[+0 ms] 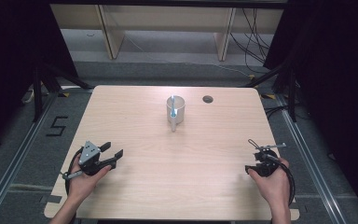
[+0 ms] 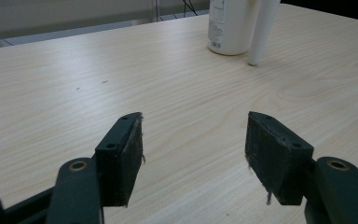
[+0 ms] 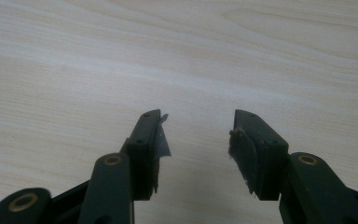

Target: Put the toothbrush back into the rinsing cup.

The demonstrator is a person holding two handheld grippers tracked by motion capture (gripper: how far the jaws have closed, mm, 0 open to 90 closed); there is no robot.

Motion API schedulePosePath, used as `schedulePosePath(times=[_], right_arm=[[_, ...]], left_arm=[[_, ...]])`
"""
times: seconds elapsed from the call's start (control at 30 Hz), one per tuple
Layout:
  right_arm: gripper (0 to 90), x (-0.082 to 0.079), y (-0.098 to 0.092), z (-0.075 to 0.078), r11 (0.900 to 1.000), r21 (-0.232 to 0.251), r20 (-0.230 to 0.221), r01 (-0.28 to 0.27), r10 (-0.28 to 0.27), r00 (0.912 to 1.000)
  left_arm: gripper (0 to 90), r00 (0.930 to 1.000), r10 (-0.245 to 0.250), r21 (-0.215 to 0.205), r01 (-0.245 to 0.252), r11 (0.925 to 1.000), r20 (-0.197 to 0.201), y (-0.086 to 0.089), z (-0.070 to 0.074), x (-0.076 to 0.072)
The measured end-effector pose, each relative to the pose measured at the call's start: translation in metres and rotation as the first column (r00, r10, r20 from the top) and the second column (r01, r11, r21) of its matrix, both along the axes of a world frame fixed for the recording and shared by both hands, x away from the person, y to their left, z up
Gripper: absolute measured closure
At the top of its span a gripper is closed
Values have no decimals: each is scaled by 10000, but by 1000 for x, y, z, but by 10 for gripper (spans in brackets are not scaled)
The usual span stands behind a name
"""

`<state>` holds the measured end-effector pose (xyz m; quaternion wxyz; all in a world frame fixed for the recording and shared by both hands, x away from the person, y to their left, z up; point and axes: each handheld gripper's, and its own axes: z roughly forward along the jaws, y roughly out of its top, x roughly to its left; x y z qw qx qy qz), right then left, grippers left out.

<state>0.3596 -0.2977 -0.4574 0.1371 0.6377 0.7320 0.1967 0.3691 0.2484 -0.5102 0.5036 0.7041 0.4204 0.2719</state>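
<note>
White cup [image 1: 176, 111] stands upright toward the table's [image 1: 135, 126] far side, a white-and-blue stick-like tool [image 1: 173, 114] leaning against its near side. Left gripper [image 1: 112, 153] and right gripper [image 1: 251, 155] rest well short of the cup, jaws spread and empty, probably staged for a reach; the left one faces it.

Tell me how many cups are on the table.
1. The white cup stands at the table's far middle, beside the round hole, with a white stick leaning against it.
</note>
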Motion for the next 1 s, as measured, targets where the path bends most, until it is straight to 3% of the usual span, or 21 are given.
schedulePosePath(times=[0.13, 0.17, 0.2, 0.27, 0.4, 0.47, 0.67, 0.77, 0.9, 1.0], right_arm=[[536, 0, 1, -1, 9998, 173, -118, -10, 12, 9999], [536, 1, -2, -1, 9995, -145, 1, -278, 278, 9996], [536, 1, -2, -2, 9996, -246, 33, -171, 171, 9998], [536, 1, -1, -3, 9999, -43, -35, -98, 97, 9999], [536, 1, 1, -4, 9994, -274, -30, 225, -226, 9997], [536, 0, -2, -3, 9996, -201, -100, -191, 189, 9998], [536, 0, 1, -5, 9999, -99, -21, 11, -11, 10000], [536, 1, 0, -6, 9995, -111, -50, -289, 288, 9996], [536, 0, 1, -6, 9996, -132, -62, -263, 262, 9996], [535, 0, 1, -6, 9995, -160, 70, -267, 268, 9996]], left_arm=[[369, 10000, 79, -23, -79, 10000, -25, 5, -4, -2], [369, 9999, 90, -169, -89, 9998, 61, 5, -6, -2], [369, 10000, 92, -119, -91, 9999, 19, 7, -7, -2], [367, 9998, 190, -7, -190, 9998, -15, 9, -8, -3], [366, 9995, 305, -318, -305, 9990, 2, 12, -13, -5], [364, 9993, 378, -295, -377, 9989, 39, 14, -12, -6], [359, 9982, 595, -548, -594, 9967, 19, 15, -12, -6], [359, 9973, 731, -707, -723, 9949, 85, 17, -12, -8], [355, 9955, 877, -1074, -835, 9907, 354, 20, -14, -9], [354, 9950, 934, -989, -895, 9911, 356, 20, -13, -11]])
